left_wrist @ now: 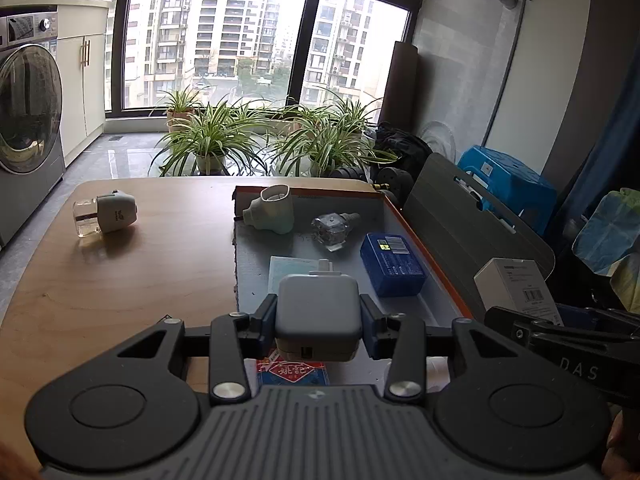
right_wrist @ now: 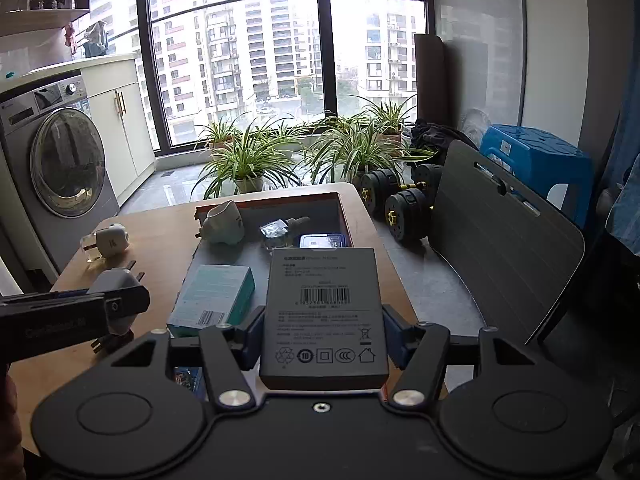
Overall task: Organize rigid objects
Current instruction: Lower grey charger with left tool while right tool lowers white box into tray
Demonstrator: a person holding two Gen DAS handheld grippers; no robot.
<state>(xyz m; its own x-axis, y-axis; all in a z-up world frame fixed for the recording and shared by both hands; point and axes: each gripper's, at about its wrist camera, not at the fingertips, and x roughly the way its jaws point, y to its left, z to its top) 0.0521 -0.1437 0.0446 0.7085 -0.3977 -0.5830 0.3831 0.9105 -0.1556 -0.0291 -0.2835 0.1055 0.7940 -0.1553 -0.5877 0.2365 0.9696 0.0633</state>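
My left gripper (left_wrist: 319, 320) is shut on a pale grey charger cube (left_wrist: 318, 304) and holds it over the near end of an orange-rimmed cardboard tray (left_wrist: 425, 242). My right gripper (right_wrist: 324, 336) is shut on a flat grey printed box (right_wrist: 323, 304) above the same tray (right_wrist: 345, 216). In the tray lie a mint plug-in device (left_wrist: 270, 210), a clear glass bottle (left_wrist: 331, 229), a blue box (left_wrist: 392, 265) and a teal box (right_wrist: 216, 300). A white plug-in unit with a glass bottle (left_wrist: 106, 216) lies on the wooden table (left_wrist: 120, 288), left of the tray.
A washing machine (left_wrist: 28, 112) stands at the left. Potted plants (left_wrist: 212, 140) line the window beyond the table. A dark folded board (right_wrist: 504, 248), dumbbells (right_wrist: 400, 204) and a blue stool (right_wrist: 536, 152) stand to the right of the table.
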